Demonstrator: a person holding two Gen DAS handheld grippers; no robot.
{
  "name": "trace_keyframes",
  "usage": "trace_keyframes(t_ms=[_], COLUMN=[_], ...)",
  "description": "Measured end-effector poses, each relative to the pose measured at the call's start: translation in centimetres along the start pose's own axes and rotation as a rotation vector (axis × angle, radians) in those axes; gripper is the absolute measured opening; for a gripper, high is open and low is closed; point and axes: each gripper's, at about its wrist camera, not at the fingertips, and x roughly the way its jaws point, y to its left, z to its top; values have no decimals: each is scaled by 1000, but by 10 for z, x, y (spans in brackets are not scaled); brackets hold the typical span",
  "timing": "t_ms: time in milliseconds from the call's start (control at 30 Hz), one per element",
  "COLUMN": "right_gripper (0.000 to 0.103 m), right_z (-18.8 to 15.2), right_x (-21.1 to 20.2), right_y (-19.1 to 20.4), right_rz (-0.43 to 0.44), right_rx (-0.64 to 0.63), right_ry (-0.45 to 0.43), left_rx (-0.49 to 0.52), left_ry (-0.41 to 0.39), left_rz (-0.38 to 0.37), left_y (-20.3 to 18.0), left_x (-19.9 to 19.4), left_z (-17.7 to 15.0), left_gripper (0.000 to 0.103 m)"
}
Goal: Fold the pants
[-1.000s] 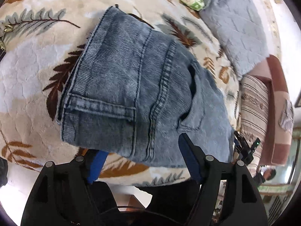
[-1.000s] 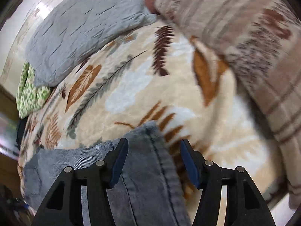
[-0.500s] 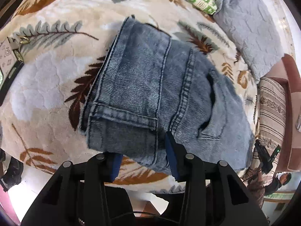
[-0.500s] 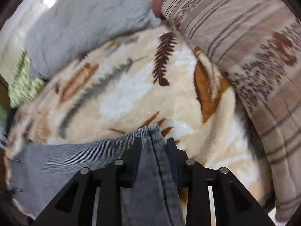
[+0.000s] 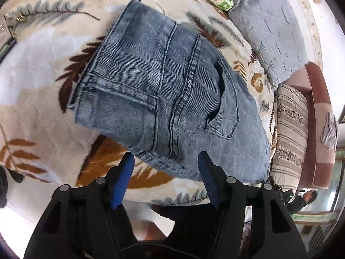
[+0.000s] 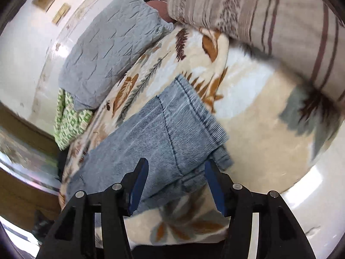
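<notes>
One pair of folded pants [image 5: 163, 90] is laid on the blanket [image 5: 38, 69], near its front edge. Two grippers are seen: left gripper [image 5: 166, 160] and right gripper [image 6: 176, 166] are both spread, holding nothing. One grey pillow [image 6: 107, 51] is placed far behind.

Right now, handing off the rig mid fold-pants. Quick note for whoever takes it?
Left hand-held gripper: open, empty, at the near edge of the jeans, not gripping.
Right hand-held gripper: open, empty, just above the jeans' near end.
Jeans: lying folded into a compact stack on the leaf-print blanket, back pocket on top, layers roughly aligned. A lower layer sticks out a little at the corner in the right wrist view.
Done: the folds appear made and both grippers are off the cloth.
Left: probably just tuck or square that corner, if wanted. Grey pillow and striped quilt lie beyond, apart from the jeans.
</notes>
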Motion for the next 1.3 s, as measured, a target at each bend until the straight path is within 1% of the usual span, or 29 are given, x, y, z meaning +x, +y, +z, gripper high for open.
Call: trace_keyframes(t_ms=[100, 133, 167, 200, 233, 300, 333, 367, 400, 500, 533, 600, 633, 667, 700, 733, 767, 800, 900, 967, 1000, 1067, 1100, 1200, 1233, 1267, 1300], right_gripper=[56, 42, 24, 9, 9, 9, 9, 9, 9, 10, 9, 9, 16, 19, 26, 30, 31, 32, 32, 33, 34, 35, 35, 22, 23, 23, 26], right_z=[1, 1, 4, 5, 5, 0, -2, -9, -15, -23, -24, -25, -25, -25, -24, -24, -23, -23, -21, -20, -19, -18, -18, -13, -10, -8, -7], right_x=[16, 19, 20, 18, 15, -2, -6, -8, -6, 10, 15, 17, 16, 16, 15, 14, 13, 12, 12, 10, 9, 8, 6, -3, -4, -5, -8], right_y=[0, 3, 11, 16, 20, 30, 31, 29, 25, 5, -2, -8, -6, -2, 1, 4, 7, 7, 4, 2, 1, 1, 1, 0, -4, -11, -16], right_rz=[1, 2, -1, 13, 16, 63, 71, 74, 70, -3, -12, 13, 18, 24, 26, 27, 20, 15, 22, 19, 20, 17, 18, -26, -52, -87, -97], right_rx=[34, 24, -16, -41, -53, -73, -75, -69, -54, -18, 4, 44, 47, 45, 36, 24, 11, 9, 35, 37, 42, 39, 33, 10, 13, 23, 34], right_ry=[4, 5, 6, 10, 1, -29, -32, -26, -13, 27, 33, 11, 7, 10, 14, 14, 10, 7, 11, 12, 11, -5, -13, -70, -68, -65, -67], left_rx=[-21, -23, -18, -12, -9, 4, 13, 25, 26, -32, -38, -23, -7, 0, -3, -11, -15, -17, 15, 62, 69, 56, 43, 34, 26, 24, 35], left_ry=[3, -1, -11, -28, -36, -63, -83, -110, -114, -74, -72, -71, -77, -81, -75, -60, -50, -53, -60, -68, -79, -74, -74, -42, -27, -13, -1], left_rz=[15, 21, 30, 44, 43, 42, 72, 126, 141, 129, 123, 129, 126, 114, 80, 27, -10, -19, 18, 91, 96, 99, 123, 210, 222, 212, 191], left_y=[1, -1, -3, -7, -8, -8, -6, -3, 1, 24, 26, 22, 20, 17, 17, 18, 17, 17, 12, 4, 2, 1, 2, 7, 9, 12, 12], left_x=[6, 6, 3, -3, -7, -17, -18, -19, -17, -3, -2, -5, -9, -13, -17, -19, -20, -21, -22, -22, -22, -16, -13, -1, 1, -1, -4], left_z=[6, 9, 10, 12, 12, 10, 10, 9, 9, 14, 15, 15, 12, 10, 7, 4, 1, -1, -6, -8, -7, -2, 0, 4, 4, 1, -2], left_gripper=[59, 55, 43, 37, 31, 31, 30, 27, 26, 25, 25, 25, 26, 26, 28, 38, 51, 54, 54, 54, 55, 55, 55, 55, 55, 55, 54])
